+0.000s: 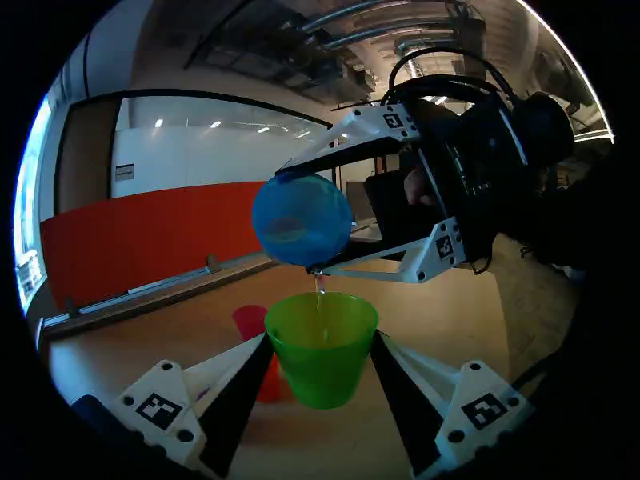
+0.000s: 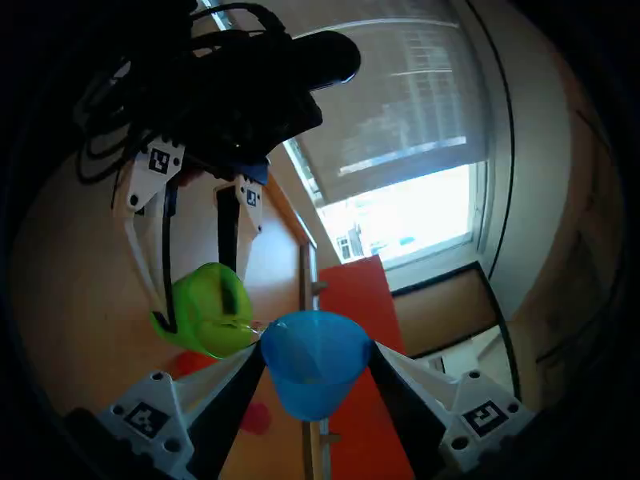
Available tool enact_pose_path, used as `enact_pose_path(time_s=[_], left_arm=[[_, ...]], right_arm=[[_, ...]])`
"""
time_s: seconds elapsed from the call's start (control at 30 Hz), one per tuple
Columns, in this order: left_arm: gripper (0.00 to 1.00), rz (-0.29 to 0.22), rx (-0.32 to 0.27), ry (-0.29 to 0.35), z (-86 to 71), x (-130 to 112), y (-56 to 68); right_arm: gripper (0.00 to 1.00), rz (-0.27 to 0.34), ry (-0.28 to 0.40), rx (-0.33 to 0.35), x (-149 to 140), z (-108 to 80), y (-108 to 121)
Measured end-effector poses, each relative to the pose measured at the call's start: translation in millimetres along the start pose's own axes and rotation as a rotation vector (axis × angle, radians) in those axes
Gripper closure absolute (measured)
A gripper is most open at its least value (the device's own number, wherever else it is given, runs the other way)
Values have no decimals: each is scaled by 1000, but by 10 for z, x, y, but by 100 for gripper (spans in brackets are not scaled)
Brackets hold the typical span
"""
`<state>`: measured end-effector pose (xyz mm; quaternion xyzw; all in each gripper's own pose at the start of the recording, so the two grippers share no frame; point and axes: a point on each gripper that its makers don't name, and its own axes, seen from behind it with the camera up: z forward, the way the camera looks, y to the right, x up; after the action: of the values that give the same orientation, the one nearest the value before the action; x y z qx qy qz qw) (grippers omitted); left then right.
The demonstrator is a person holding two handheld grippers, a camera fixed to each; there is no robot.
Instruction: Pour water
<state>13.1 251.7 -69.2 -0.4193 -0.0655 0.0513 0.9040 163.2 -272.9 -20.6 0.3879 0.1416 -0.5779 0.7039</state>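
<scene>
Left gripper view: the left claw [image 1: 322, 342] is closed on the green cup [image 1: 322, 370], with one finger pressed to each side of the wall a little below the rim. The cup is held upright, up off the bench [image 1: 472, 320]. Just above it, the right claw [image 1: 302, 222] is clamped on the blue cup [image 1: 304, 210], which is tipped well over so its lip sits over the green cup's mouth. A thin stream of water [image 1: 320, 293] can be seen dropping from that lip into the green cup, so the pour is judged to be underway. How much is left in the blue cup can't be told. A red cup [image 1: 251, 320] is parked on the bench behind the green one, not touched by either claw.

In the right gripper view the same thing is shown from the other side: the blue cup is pinched between its own two fingers, and the green cup is held just beside and under the lip.

Handling-wise, both cups are probably thin plastic tumblers, so light, smooth and a bit squishy. They're tapered too, so a loose grip could let one slide down and out. Hold is best taken high on the wall, where the rim stiffens it, and it shouldn't be squeezed hard. More weight should be expected in the green cup as it fills.
</scene>
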Motion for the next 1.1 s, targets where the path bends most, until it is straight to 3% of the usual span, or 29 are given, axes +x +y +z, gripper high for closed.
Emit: enact_pose_path(time_s=[1.1], left_arm=[[15,7,1,4,-17,31,41]], right_arm=[[7,-90,-8,-21,44,-27,97]])
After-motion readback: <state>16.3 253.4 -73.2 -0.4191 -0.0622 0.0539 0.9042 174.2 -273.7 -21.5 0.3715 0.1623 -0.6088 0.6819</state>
